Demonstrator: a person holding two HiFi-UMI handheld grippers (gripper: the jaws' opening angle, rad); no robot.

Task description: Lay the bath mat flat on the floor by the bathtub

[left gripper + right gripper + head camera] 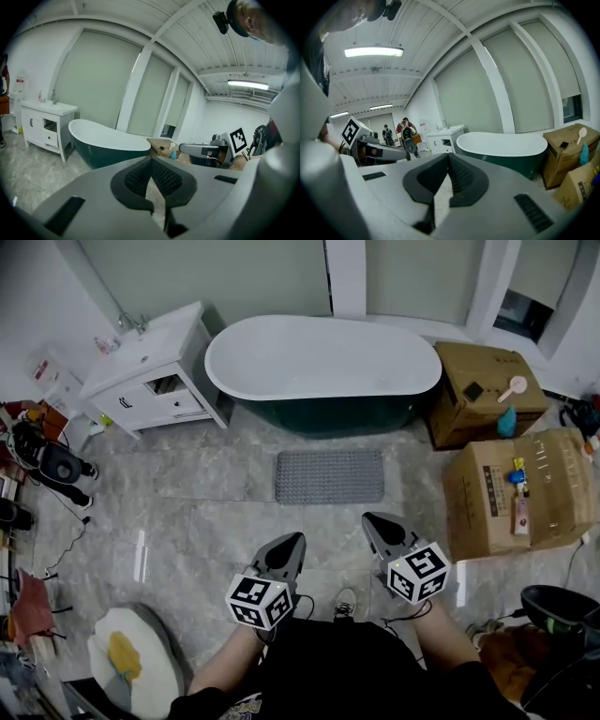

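flat at frame centre, just below the bathtub [323,367]: bath mat [330,476], well apart from left gripper [297,540] and right gripper [371,519] at lower centre. both closed tip to tip, gripping nothing. mat out of frame in both gripper views.

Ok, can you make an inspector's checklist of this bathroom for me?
Surface: grey marble-look floor, shiny.
Job's things: grey bath mat lies flat on the floor beside the bathtub.
Clutter: two cardboard boxes with bottles on top, right; white vanity, left.
Grippers: left gripper and right gripper both shut, empty, short of the mat.
Cables: thin cable on the floor, far left.
Surroundings: pale window panels behind the tub.
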